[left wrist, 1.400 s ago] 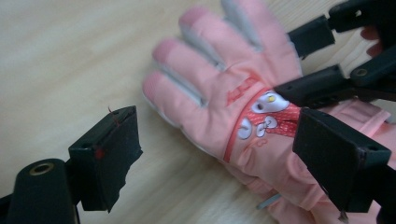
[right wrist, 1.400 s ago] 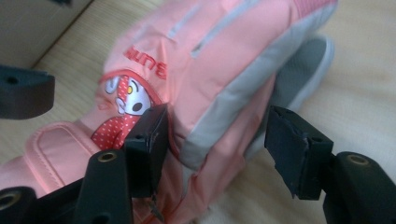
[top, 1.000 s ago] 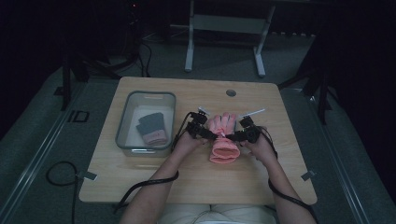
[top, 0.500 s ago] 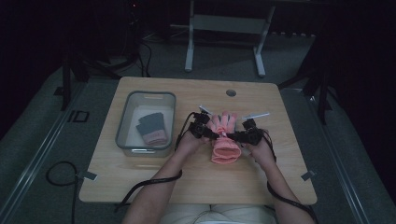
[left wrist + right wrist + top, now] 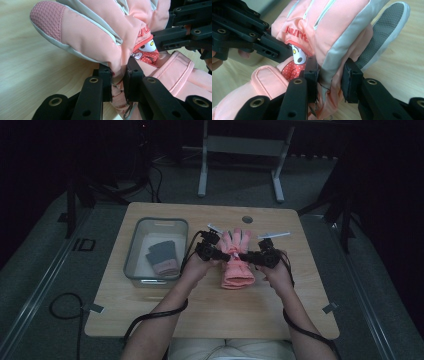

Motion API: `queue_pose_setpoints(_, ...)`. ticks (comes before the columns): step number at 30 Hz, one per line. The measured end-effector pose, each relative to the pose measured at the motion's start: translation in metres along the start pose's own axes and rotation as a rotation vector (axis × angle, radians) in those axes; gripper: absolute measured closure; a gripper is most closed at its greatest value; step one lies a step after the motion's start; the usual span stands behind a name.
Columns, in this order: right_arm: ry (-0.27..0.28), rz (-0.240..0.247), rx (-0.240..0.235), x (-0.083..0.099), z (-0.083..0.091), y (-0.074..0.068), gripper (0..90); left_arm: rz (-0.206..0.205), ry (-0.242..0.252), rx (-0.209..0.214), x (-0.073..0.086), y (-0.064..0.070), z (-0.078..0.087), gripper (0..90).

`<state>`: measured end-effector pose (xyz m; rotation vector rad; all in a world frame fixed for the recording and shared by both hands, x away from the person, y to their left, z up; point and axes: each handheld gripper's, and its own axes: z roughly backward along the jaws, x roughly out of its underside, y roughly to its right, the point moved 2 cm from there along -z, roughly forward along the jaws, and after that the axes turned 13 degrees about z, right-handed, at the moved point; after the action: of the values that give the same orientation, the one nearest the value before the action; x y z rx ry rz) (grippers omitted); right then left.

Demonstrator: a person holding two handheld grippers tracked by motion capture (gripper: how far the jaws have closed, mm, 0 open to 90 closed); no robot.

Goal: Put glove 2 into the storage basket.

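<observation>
Item: pink glove point(image 5: 237, 261), padded, pale grey piping, cartoon patch near the wrist strap; lies at mid-table on the wooden table point(image 5: 150, 310), cuff toward the person, fingers pointing away; held from both sides at about the base of the fingers. Left gripper point(image 5: 220, 253): jaws nearly closed, pinching a fold of the glove's edge, seen close in the left gripper view point(image 5: 117, 75); the grip sits at the side seam, probably so that the glove can be lifted or spread without crushing the padded fingers. Right gripper point(image 5: 246, 256): jaws partly closed around the opposite edge point(image 5: 329, 77), one jaw against the fabric, the other just beside it with a little slack, so its hold looks looser; the matching grip across the glove suggests a two-sided lift or a straightening. Nearby: clear plastic bin point(image 5: 135, 251) just left of the glove, holding a grey glove with pink cuff point(image 5: 162, 257); its place beside the work suggests it serves as the store for gloves.
</observation>
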<state>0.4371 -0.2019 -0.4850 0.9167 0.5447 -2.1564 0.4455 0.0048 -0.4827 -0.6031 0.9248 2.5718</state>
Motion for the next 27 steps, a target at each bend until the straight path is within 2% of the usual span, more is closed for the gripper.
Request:
queue_pose_setpoints(2,0.009,0.008,-0.009,-0.008,0.001,-0.005,69.4,0.006,0.009,-0.004,-0.001,-0.001,0.011,78.5)
queue_pose_setpoints(3,0.009,0.008,-0.009,-0.008,0.001,-0.005,69.4,0.006,0.009,-0.004,-0.001,-0.001,0.011,78.5)
queue_pose_setpoints(4,0.011,0.013,-0.012,-0.013,0.001,-0.008,69.4,0.007,0.019,-0.017,-0.003,-0.001,0.023,78.5)
queue_pose_setpoints(6,0.021,0.029,-0.019,-0.026,0.001,-0.015,69.4,-0.004,0.028,-0.034,-0.005,-0.001,0.033,78.5)
queue_pose_setpoints(10,0.041,0.059,-0.02,-0.048,0.002,-0.025,69.4,0.002,0.058,-0.056,-0.011,-0.002,0.058,78.5)
queue_pose_setpoints(12,0.047,0.065,-0.023,-0.054,0.002,-0.028,69.4,-0.001,0.06,-0.06,-0.011,-0.002,0.062,78.6)
queue_pose_setpoints(13,0.05,0.076,-0.032,-0.063,0.0,-0.032,69.4,0.002,0.064,-0.076,-0.013,-0.004,0.074,78.5)
queue_pose_setpoints(21,0.051,0.121,-0.051,-0.091,-0.007,-0.05,69.3,0.016,0.086,-0.11,-0.014,-0.012,0.103,78.5)
queue_pose_setpoints(22,0.056,0.129,-0.058,-0.098,-0.01,-0.055,69.3,0.019,0.1,-0.119,-0.013,-0.015,0.113,78.5)
queue_pose_setpoints(27,0.056,0.169,-0.072,-0.118,-0.018,-0.071,69.3,0.032,0.116,-0.15,-0.009,-0.024,0.137,78.5)
